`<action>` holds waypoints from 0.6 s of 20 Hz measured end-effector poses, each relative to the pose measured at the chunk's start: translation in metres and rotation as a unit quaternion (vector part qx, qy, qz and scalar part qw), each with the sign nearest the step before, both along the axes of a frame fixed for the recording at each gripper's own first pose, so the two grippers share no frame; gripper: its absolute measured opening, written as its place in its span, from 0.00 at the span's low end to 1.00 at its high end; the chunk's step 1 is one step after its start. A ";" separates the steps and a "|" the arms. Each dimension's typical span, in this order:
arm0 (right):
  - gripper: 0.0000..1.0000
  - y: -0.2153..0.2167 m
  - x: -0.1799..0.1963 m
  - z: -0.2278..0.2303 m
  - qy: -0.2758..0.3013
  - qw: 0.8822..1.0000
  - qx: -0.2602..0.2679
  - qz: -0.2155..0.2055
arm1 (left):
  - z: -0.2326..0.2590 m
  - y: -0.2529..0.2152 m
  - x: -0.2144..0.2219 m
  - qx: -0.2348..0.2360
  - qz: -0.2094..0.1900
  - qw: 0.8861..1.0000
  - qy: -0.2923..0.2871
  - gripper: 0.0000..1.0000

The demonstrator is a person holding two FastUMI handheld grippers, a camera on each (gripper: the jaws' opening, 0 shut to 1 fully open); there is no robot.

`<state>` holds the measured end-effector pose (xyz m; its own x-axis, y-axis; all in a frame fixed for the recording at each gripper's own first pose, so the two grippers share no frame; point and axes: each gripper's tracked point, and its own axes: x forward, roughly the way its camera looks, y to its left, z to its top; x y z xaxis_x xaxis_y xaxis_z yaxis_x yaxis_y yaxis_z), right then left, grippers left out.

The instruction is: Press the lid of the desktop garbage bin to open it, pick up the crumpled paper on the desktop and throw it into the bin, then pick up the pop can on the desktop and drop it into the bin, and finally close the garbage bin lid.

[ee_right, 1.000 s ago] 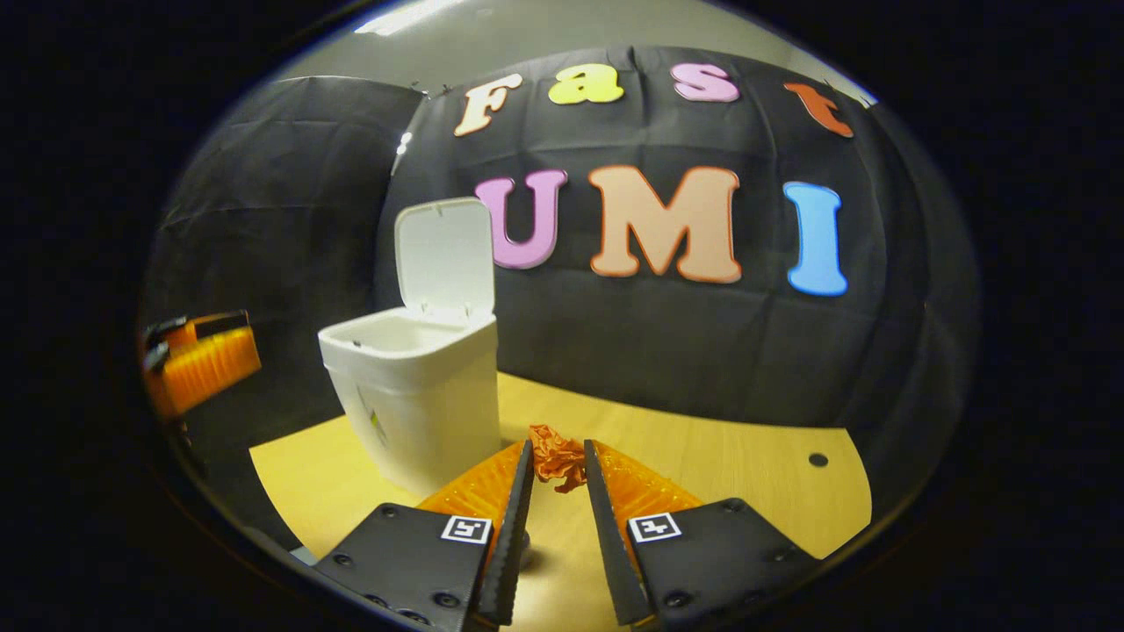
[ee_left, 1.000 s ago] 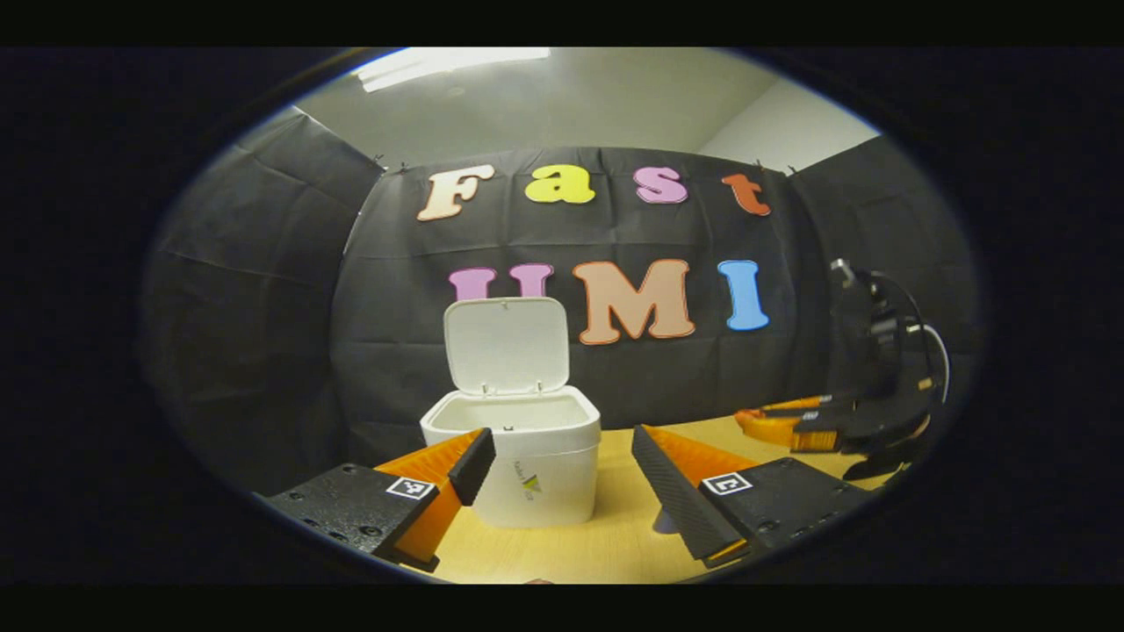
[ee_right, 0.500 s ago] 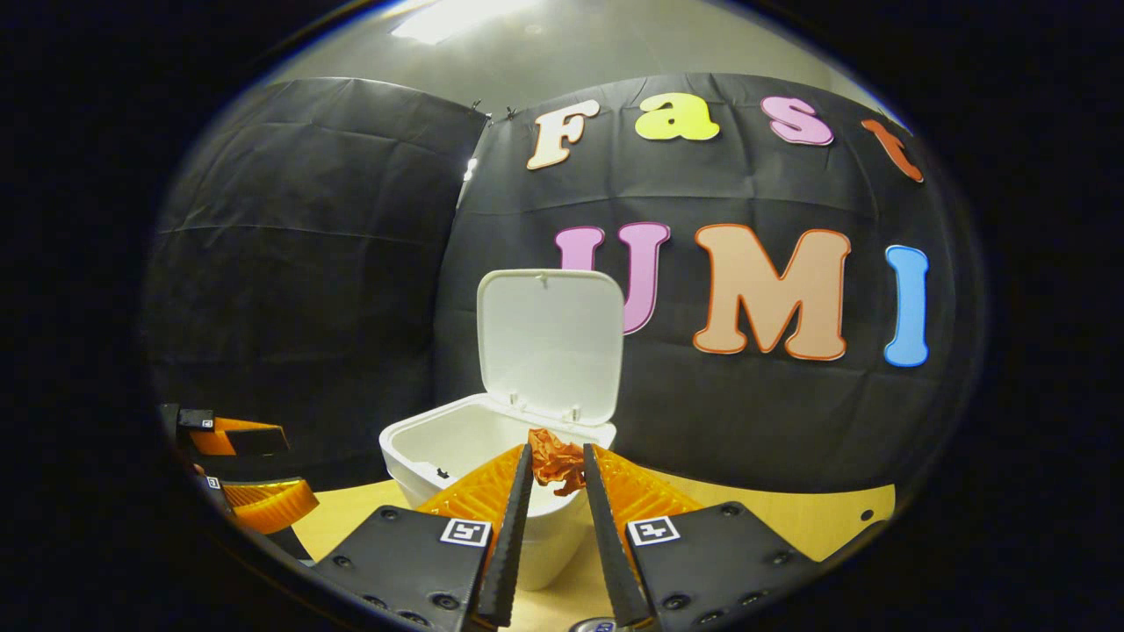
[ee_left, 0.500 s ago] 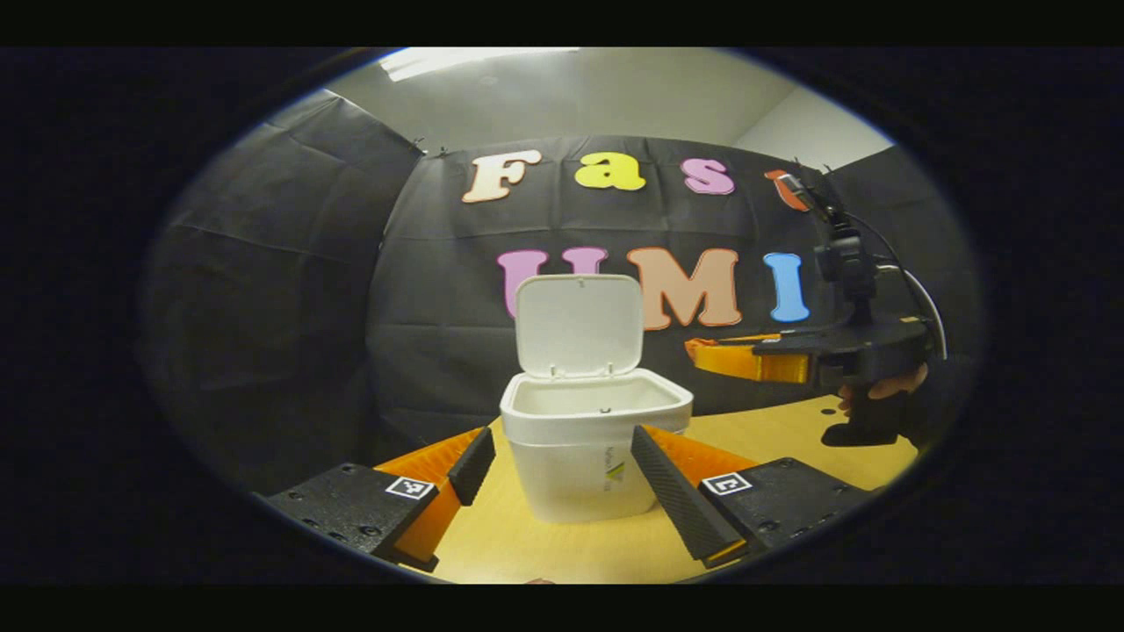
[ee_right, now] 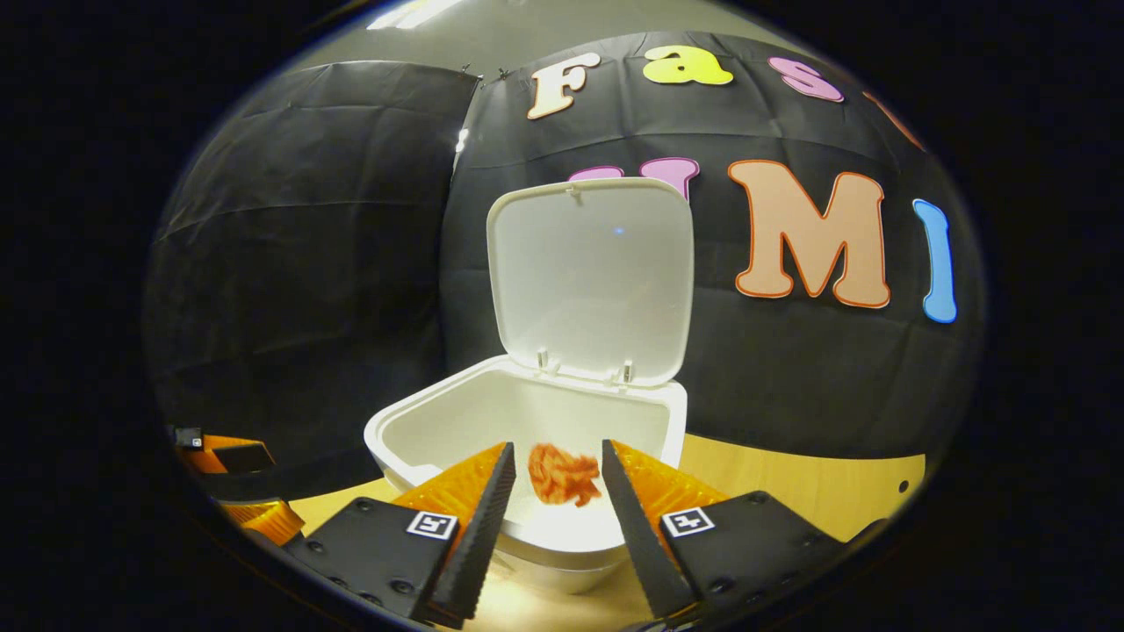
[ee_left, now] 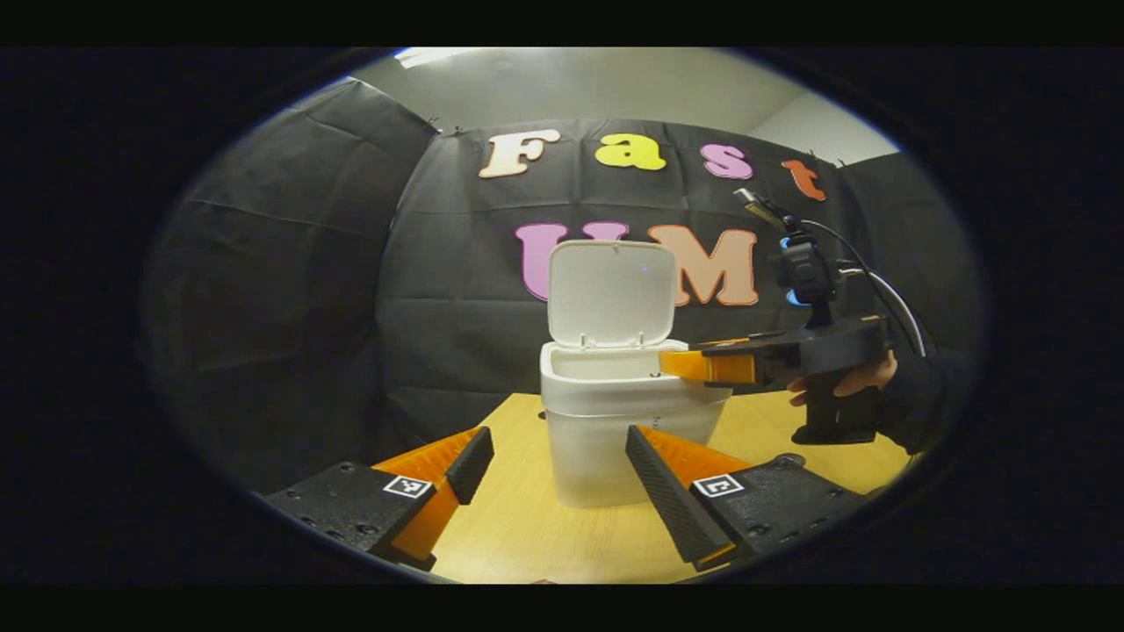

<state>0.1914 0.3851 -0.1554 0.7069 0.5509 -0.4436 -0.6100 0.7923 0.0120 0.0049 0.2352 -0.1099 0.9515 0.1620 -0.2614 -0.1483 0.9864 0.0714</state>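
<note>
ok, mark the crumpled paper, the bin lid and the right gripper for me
crumpled paper (ee_right: 564, 474), right gripper view, middle of the wad, between the fingers over the bin.
bin lid (ee_right: 593, 281), right gripper view, inner face of the raised lid.
right gripper (ee_right: 557, 478), right gripper view, midway between its fingertips.

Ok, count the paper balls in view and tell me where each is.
1. The paper is between the open fingers of the right claw, over the open bin. More may lie hidden inside the bin.
</note>
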 end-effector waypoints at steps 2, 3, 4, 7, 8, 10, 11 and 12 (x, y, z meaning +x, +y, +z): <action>0.88 -0.012 -0.001 0.011 -0.009 1.000 0.004 -0.010 | -0.002 -0.013 0.008 -0.003 -0.014 1.000 -0.002 0.92; 0.90 -0.020 -0.003 0.022 -0.020 1.000 0.011 -0.013 | -0.003 -0.022 0.011 -0.006 -0.022 1.000 -0.003 0.92; 0.91 -0.030 -0.004 0.039 -0.037 0.999 0.018 -0.018 | -0.005 -0.033 0.013 -0.010 -0.032 0.999 -0.005 0.92; 0.91 -0.082 -0.008 0.091 -0.101 0.993 0.027 -0.047 | -0.014 -0.076 0.023 -0.020 -0.072 0.997 -0.005 0.93; 0.91 -0.105 -0.010 0.105 -0.120 0.990 0.027 -0.061 | -0.021 -0.092 0.026 -0.021 -0.087 0.996 -0.002 0.93; 0.91 -0.155 -0.014 0.126 -0.146 0.985 0.022 -0.094 | -0.033 -0.120 0.030 -0.025 -0.110 0.994 0.005 0.93; 0.91 -0.180 -0.017 0.130 -0.152 0.982 0.014 -0.111 | -0.040 -0.136 0.033 -0.028 -0.123 0.992 0.009 0.93; 0.91 -0.207 -0.021 0.134 -0.157 0.979 0.005 -0.129 | -0.049 -0.151 0.033 -0.033 -0.134 0.990 0.014 0.93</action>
<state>0.1699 0.1782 -0.0217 0.9237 0.3391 -0.1782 -0.3642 0.9215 -0.1346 0.0377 0.0837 -0.1591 0.9504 -0.1127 -0.2900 0.1198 0.9928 0.0066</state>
